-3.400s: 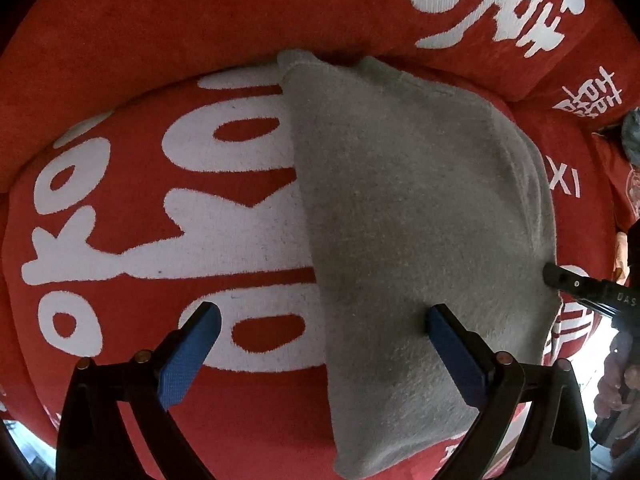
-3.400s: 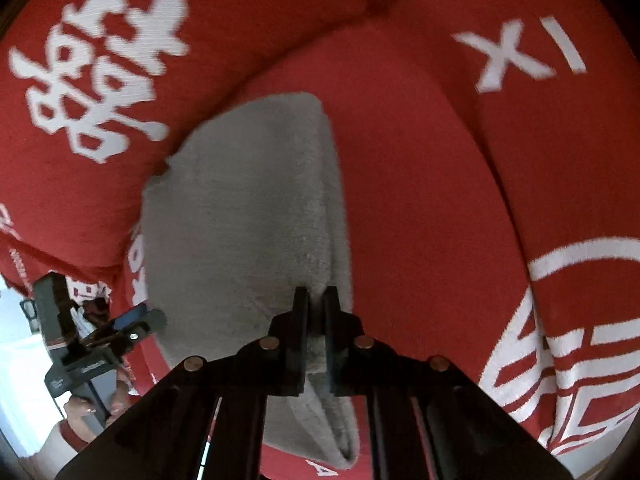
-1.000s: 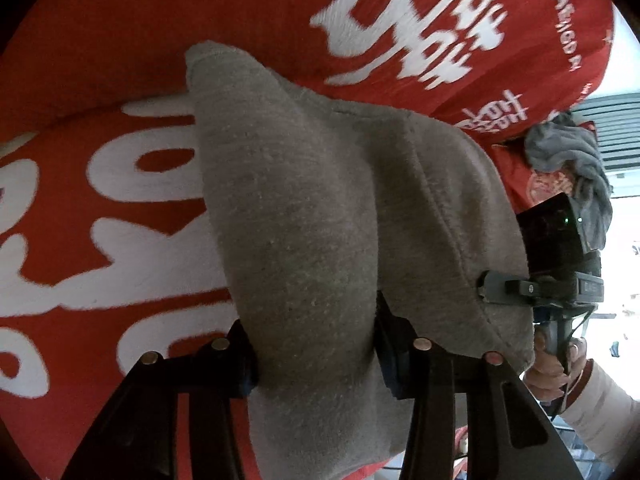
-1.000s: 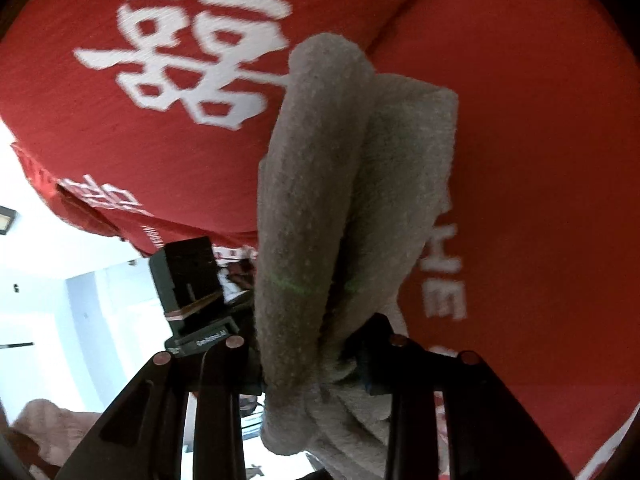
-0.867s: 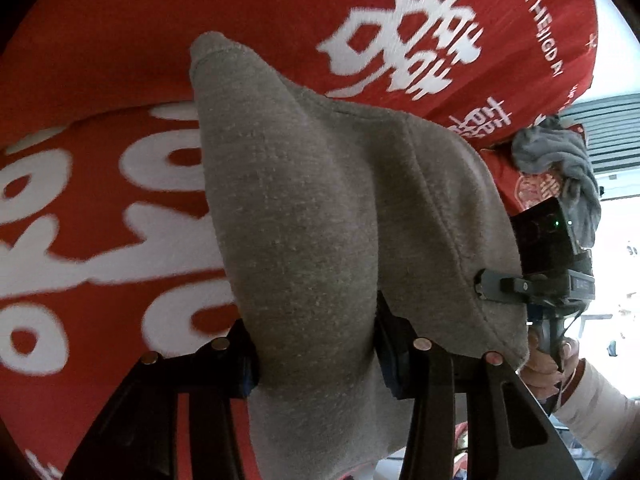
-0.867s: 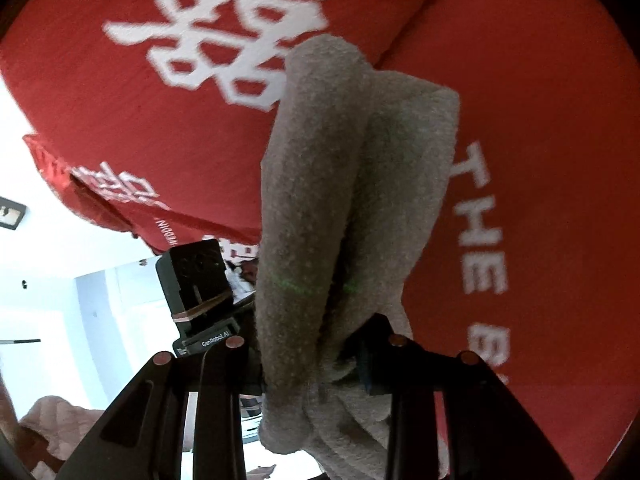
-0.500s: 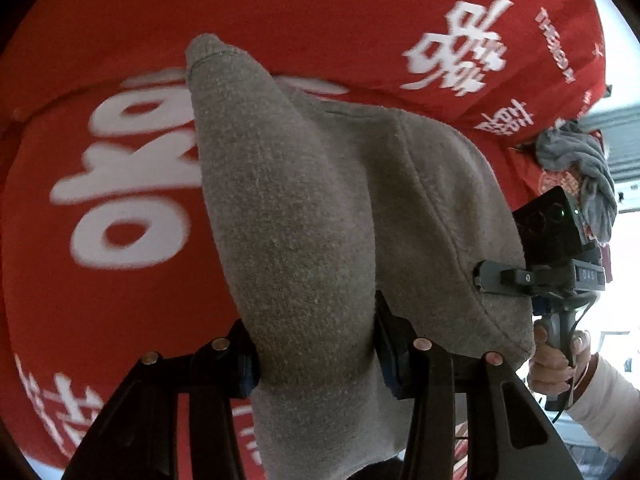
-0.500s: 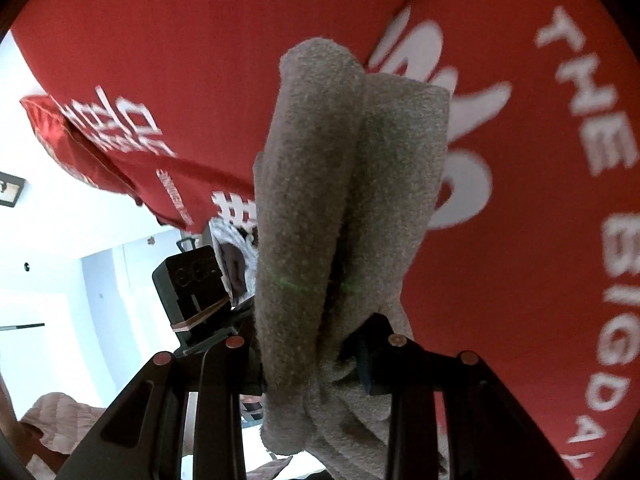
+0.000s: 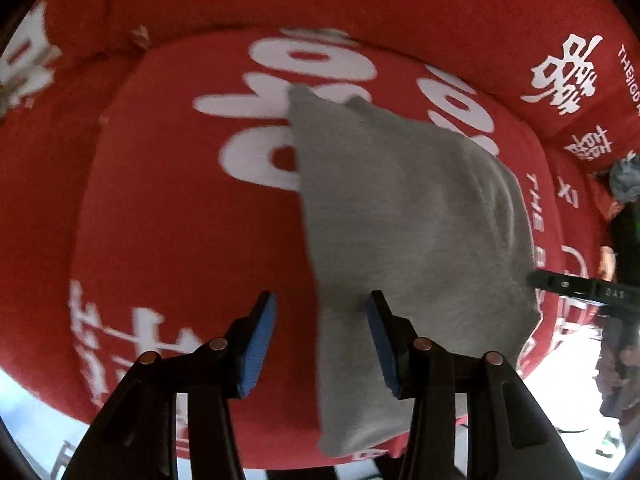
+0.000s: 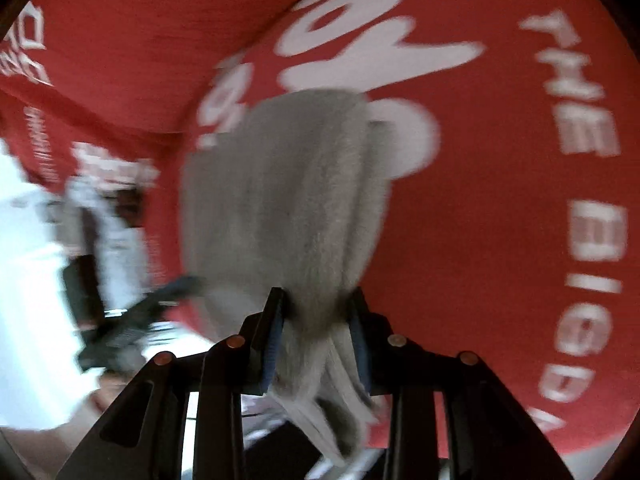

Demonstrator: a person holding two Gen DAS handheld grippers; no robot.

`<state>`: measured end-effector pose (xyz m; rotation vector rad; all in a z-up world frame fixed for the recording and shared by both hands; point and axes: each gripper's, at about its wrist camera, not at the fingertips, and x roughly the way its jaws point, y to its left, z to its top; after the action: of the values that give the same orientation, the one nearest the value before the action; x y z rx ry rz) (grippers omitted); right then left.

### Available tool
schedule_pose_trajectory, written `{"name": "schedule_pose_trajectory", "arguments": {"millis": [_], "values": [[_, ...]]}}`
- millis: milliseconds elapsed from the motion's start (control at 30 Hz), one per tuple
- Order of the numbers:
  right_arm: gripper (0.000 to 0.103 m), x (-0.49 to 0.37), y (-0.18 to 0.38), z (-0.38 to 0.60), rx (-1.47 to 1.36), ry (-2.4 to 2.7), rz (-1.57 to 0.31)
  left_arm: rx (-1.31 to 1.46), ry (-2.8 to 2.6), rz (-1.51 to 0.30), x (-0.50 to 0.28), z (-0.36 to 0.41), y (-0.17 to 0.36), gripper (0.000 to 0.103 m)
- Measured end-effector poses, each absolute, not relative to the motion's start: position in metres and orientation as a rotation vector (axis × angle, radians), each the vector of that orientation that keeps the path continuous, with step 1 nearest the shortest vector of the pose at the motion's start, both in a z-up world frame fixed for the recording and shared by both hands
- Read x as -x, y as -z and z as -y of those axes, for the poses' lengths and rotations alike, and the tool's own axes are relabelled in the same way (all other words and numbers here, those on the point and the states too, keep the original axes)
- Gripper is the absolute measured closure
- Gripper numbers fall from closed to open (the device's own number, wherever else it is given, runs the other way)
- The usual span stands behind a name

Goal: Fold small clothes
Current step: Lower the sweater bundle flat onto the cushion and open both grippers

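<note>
Right gripper (image 10: 316,320) is closing on a bunched edge of the grey garment (image 9: 408,232), which lies folded on the red cushion (image 9: 180,220). Left gripper (image 9: 320,320) stands open, holding nothing, one pad over the cloth. Pulling now could drag the fold apart.

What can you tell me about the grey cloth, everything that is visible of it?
The grey cloth is a soft, fuzzy fabric like a towel, folded into several layers. It lies on the red cover with white print, one pointed corner away from the camera. The left gripper stands open at its near edge; one pad overlaps the cloth, without a grip. The right gripper has a bunched edge between its pads, with its jaws closing on it.
</note>
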<state>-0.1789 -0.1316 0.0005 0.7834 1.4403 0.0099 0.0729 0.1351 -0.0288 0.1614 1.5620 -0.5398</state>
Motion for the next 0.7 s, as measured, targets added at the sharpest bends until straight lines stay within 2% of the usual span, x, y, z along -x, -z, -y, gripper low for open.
{"name": "schedule_pose_trajectory", "arguments": {"millis": [33,67,233,433,500,700], "values": [[0.087,0.184,-0.009,0.132,-0.728,0.026,-1.436,-0.16,0.542,-1.542,-0.072,-0.139,0.021,0.055],[0.095,0.185,-0.021,0.128,-0.696,0.046,-1.414,-0.148,0.552,-1.529,-0.072,-0.145,0.016,0.055],[0.096,0.183,-0.057,0.097,-0.666,-0.019,-1.327,-0.111,0.712,-1.508,-0.056,-0.132,-0.005,0.055],[0.096,0.17,-0.024,0.045,-0.539,-0.001,-1.45,-0.226,0.722,-1.582,-0.03,-0.101,0.032,0.055],[0.1,0.179,-0.01,0.052,-0.516,0.034,-1.478,-0.24,0.716,-1.566,-0.027,-0.101,0.035,0.055],[0.101,0.199,-0.005,0.064,-0.591,0.086,-1.502,-0.298,0.663,-1.589,-0.021,-0.106,0.028,0.055]]}}
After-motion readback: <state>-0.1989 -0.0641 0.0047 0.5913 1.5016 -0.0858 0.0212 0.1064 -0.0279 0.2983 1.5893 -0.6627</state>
